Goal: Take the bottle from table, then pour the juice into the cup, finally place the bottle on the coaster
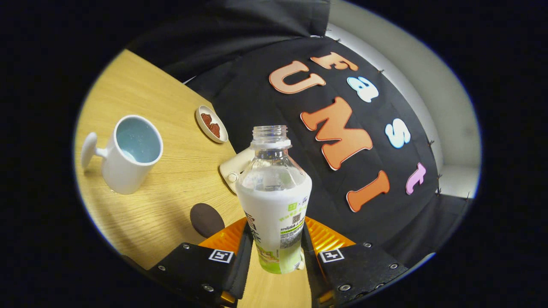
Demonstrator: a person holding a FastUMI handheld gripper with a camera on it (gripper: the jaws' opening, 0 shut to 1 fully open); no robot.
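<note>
With the tongs [277,252] clamped on the uncapped juice bottle [274,201], seemingly lifted off the table [171,171], pouring comes next: carry it to the white cup [130,154] near the far edge and tip.

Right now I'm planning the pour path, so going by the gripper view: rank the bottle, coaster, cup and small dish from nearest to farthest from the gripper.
1. Bottle: clamped between the fingers of the gripper.
2. Coaster: dark disc on the table just ahead of one finger.
3. Cup: white, beyond the coaster.
4. Small dish: farthest, near the table's edge.
</note>
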